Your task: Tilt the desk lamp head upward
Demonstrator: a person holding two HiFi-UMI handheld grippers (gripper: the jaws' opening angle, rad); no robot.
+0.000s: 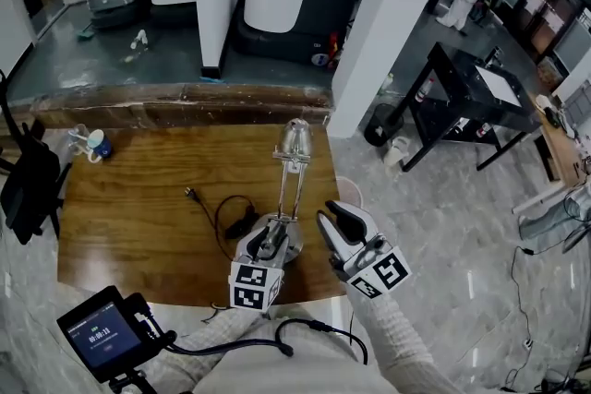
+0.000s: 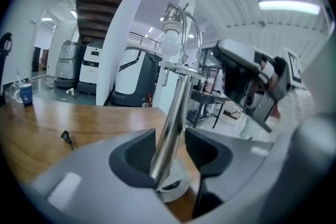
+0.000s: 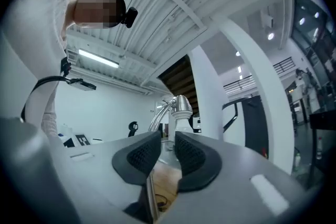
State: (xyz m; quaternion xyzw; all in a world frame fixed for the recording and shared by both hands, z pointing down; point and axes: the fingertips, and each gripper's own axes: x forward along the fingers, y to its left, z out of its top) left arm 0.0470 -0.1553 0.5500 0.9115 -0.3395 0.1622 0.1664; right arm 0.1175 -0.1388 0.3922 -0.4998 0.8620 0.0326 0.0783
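Note:
A chrome desk lamp stands near the right edge of the wooden table (image 1: 138,217), its head (image 1: 295,141) high on two thin rods above a round base (image 1: 294,244). My left gripper (image 1: 270,242) is low on the lamp, and in the left gripper view (image 2: 170,147) its dark pads are shut on the lamp's arm (image 2: 173,113) just above the base. The bulb and head (image 2: 170,34) rise above the jaws. My right gripper (image 1: 334,215) hangs to the right of the lamp, apart from it. Its jaws (image 3: 168,147) stand narrowly open with nothing between them, and the lamp head (image 3: 181,107) shows beyond the gap.
A blue-labelled cup (image 1: 97,145) sits at the table's far left. The lamp's black cord and plug (image 1: 231,215) lie left of the base. A black chair (image 1: 28,185) stands off the left edge. A small screen device (image 1: 102,335) hangs at the near edge.

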